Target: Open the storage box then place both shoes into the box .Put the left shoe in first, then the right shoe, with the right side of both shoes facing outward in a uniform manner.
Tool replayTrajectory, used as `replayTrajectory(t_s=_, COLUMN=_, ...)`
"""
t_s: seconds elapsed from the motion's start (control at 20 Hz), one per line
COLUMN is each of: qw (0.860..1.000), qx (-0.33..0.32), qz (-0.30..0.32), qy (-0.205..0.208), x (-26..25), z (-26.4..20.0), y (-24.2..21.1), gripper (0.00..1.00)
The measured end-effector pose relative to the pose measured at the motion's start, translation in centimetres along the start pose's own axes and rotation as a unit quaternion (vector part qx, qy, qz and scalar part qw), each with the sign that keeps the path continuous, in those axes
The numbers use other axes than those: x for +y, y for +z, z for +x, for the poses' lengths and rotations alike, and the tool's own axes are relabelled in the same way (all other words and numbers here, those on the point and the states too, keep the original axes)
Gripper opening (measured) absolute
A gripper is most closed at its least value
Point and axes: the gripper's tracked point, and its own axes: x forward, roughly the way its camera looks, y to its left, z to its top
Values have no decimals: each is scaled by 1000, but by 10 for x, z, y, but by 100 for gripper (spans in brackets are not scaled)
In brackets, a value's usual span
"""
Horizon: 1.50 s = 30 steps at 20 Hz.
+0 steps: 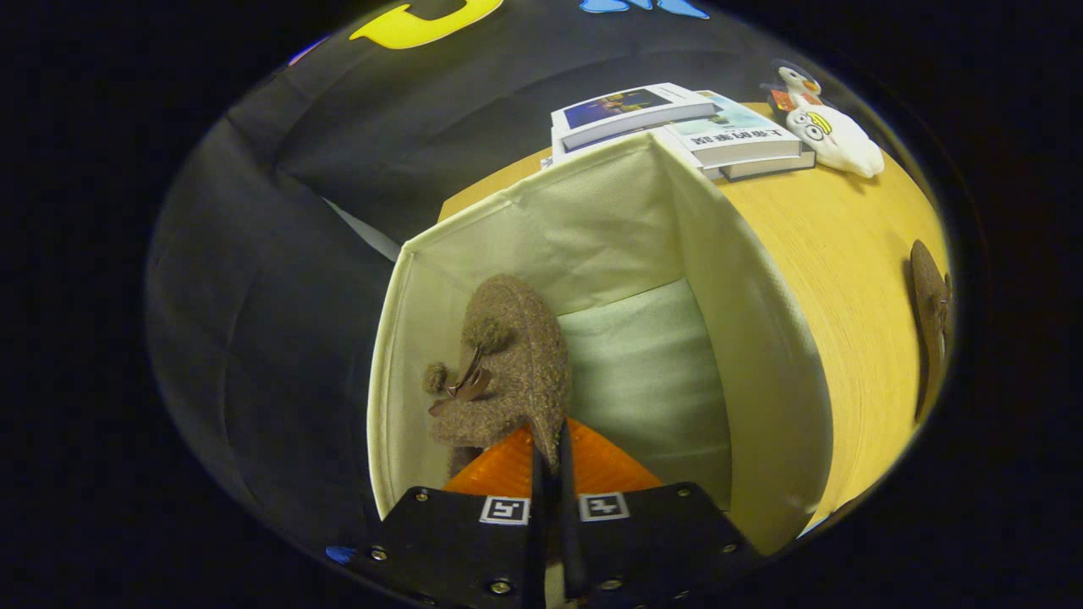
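Pinched almost completely together, the gripper's (550, 474) two fingers hold the thin rear edge of a brown, fuzzy bouclé slipper (512, 364), the fabric caught between them just ahead of their tips. It hangs inside the open cream fabric storage box (761, 338), close to the box's left wall, its long axis running away from the fingers and down toward the floor of the box. A small pompom and a dark brown bow show on its left flank. From this angle I cannot tell for certain which of the pair it is, nor whether it already touches the pale quilted bottom panel.

Well apart to the right, out on the light wooden tabletop (846, 245), lies a second brown fuzzy slipper (931, 313), lengthwise along the table's far side. That one is the next thing to fetch, and it lies to the right of the box, beyond its tall right wall.

Soft woven walls stand upright and look stiff enough to keep their shape. Free space lies to the right of the held slipper, wide enough, I judge, for its mate.

Beyond the box sit two stacked glossy books (677, 127) and a white plush toy (829, 135).
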Motion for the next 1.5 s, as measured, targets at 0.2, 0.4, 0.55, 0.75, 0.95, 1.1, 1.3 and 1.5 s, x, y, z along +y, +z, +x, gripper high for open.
replayTrajectory(t_s=0.2, qw=998, qx=1, qz=-21, qy=53, x=18, z=-13, y=-2, gripper=73)
replayTrajectory(t_s=0.4, qw=996, qx=-19, qz=-57, qy=72, x=21, z=-41, y=5, gripper=98)
replayTrajectory(t_s=0.55, qw=993, qx=-46, qz=-67, qy=90, x=18, z=-73, y=22, gripper=98)
replayTrajectory(t_s=0.75, qw=988, qx=-91, qz=-86, qy=90, x=-5, z=-116, y=49, gripper=98)
replayTrajectory(t_s=0.95, qw=985, qx=-121, qz=-109, qy=60, x=-44, z=-144, y=65, gripper=98)
replayTrajectory(t_s=1.1, qw=984, qx=-131, qz=-108, qy=45, x=-72, z=-160, y=71, gripper=97)
replayTrajectory(t_s=1.3, qw=984, qx=-139, qz=-111, qy=17, x=-115, z=-175, y=77, gripper=98)
replayTrajectory(t_s=1.5, qw=980, qx=-150, qz=-127, qy=-28, x=-164, z=-189, y=81, gripper=98)
